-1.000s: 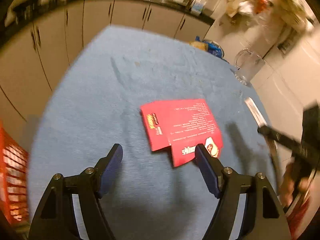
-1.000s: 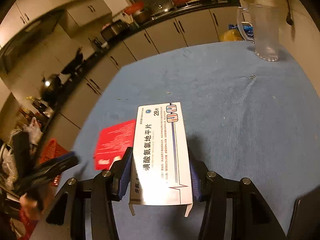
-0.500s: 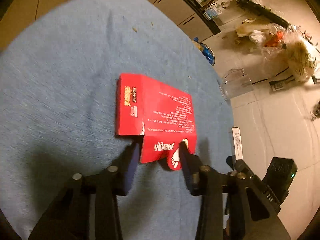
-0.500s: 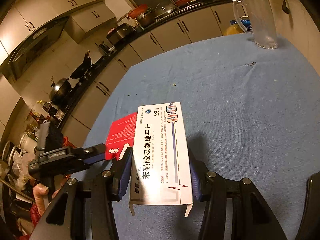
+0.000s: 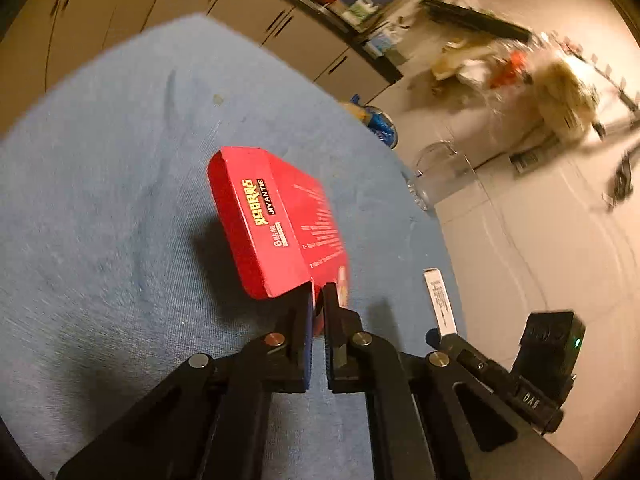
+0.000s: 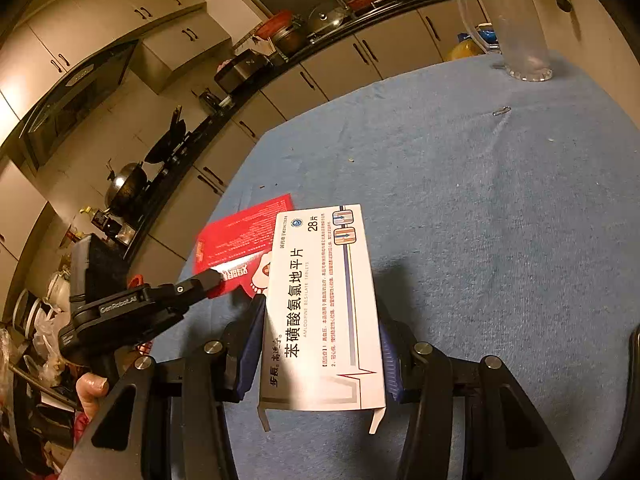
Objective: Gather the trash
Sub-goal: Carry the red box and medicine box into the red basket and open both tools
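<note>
Left wrist view: left tongs [image 5: 318, 292] have just been closing and now pinch the near flap of the red carton [image 5: 276, 224], which tilts up off the blue cloth tabletop [image 5: 100, 220]. Carton side reads "JIYANTIE" beside yellow Chinese characters; the finer print is too small to read.

Right wrist view: right tongs [image 6: 320, 340] clamp the white medicine box [image 6: 324, 308] by its long sides, end flaps open toward the camera. Print on top: "苯磺酸氨氯地平片", "AMLODIPINE BESYLATE TABLETS", "28片". From here the red carton [image 6: 240, 236] lies just left of and partly behind the white box, with the left tongs [image 6: 212, 280] on its near corner; their body reads "GenRobot.AI". A finger [image 6: 92, 388] shows under them.

Tabletop: blue towel-like cloth, a few crumbs. Clear plastic jug [image 6: 508, 28] stands at the far right edge, a paper clip [image 6: 502, 111] well in front of it.

Room: kitchen, beige cabinets [image 6: 312, 80], dark counter with pots and a wok, warm dim light. Only the left wrist view shows the pale tiled floor [image 5: 540, 240] with a heap of bags, blurred.
</note>
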The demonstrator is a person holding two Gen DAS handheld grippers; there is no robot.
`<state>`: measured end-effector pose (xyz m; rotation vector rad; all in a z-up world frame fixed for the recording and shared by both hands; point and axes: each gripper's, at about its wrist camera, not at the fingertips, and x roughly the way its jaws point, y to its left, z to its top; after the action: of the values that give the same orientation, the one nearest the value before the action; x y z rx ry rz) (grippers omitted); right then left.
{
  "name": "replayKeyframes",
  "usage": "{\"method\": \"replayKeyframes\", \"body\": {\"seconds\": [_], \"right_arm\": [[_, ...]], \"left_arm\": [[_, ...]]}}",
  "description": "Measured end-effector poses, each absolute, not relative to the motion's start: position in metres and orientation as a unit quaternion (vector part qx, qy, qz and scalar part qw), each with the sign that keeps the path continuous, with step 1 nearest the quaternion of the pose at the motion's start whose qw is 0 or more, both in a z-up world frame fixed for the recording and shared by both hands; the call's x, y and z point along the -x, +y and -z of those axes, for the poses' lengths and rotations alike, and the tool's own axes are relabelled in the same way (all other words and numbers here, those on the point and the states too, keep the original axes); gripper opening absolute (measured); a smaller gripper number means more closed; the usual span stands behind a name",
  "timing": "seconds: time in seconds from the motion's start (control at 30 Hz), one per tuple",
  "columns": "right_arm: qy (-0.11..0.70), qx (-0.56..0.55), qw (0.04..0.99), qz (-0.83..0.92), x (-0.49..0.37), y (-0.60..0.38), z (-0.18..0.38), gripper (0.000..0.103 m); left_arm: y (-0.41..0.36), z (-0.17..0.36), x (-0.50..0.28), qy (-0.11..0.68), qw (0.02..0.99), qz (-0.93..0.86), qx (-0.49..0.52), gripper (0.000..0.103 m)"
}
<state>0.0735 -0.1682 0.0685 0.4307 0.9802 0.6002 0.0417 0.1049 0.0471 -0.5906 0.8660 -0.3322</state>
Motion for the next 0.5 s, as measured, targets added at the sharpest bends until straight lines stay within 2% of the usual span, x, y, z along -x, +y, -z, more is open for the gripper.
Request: {"method": "replayKeyframes", "body": {"seconds": [0.23, 0.5], "right_arm": [[0.452, -0.195, 0.821, -0.29, -0.061, -0.157, -0.075, 0.054], [0.455, -0.19, 0.813, -0.311, -0.049, -0.133, -0.077, 0.054]], "left_arm": [[0.097, -0.079, -0.014, 0.377, 0.894, 0.147, 0.193, 0.001], [0.109, -0.098, 0.022, 0.354, 0.911, 0.138, 0.162, 0.001]]}}
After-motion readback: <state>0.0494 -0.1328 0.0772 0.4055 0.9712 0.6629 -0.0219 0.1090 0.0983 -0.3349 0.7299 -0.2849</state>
